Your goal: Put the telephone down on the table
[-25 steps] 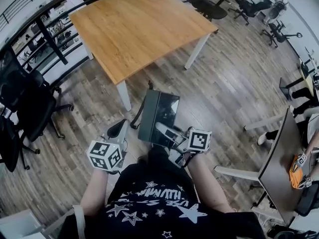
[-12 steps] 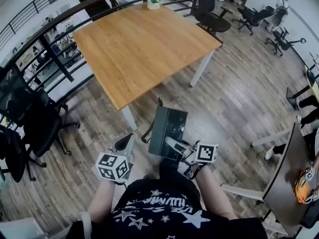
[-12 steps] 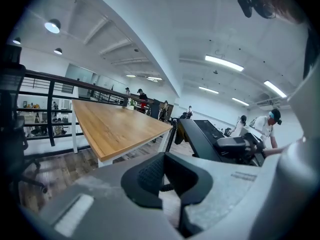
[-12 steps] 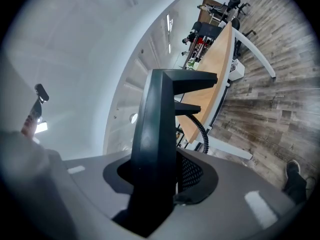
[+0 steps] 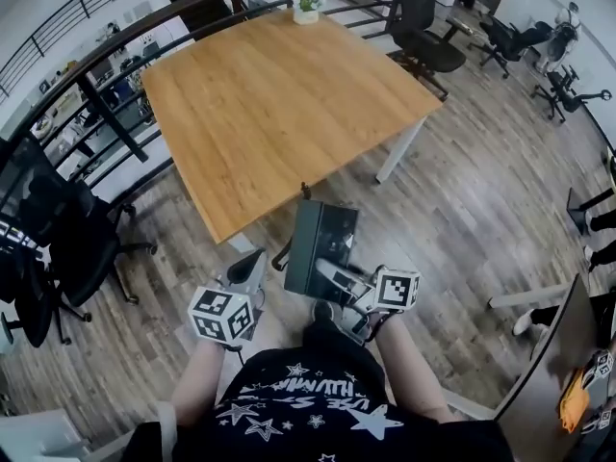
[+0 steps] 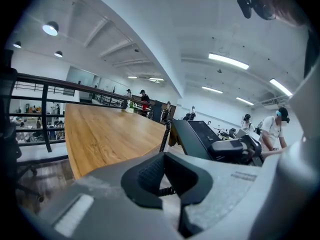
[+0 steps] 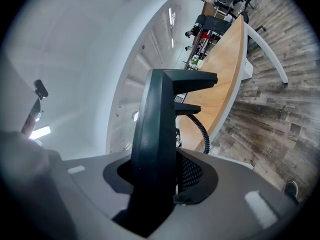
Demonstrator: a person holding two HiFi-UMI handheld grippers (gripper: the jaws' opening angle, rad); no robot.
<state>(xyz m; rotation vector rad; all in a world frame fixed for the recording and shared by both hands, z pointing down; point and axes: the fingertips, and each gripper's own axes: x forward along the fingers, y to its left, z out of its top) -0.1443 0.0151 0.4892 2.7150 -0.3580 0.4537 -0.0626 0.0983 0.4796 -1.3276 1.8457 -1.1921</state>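
Right gripper view: our right hand-held gripper (image 7: 161, 186) clamps the telephone (image 7: 159, 115).
Left hand-held gripper (image 6: 163, 178): we hold it open, empty.

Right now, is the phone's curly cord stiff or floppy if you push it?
Probably floppy: the cord hangs in a curve beside the phone instead of sticking out straight. Its coils likely stretch and spring back. It might swing and snag on the table edge when the phone goes down.
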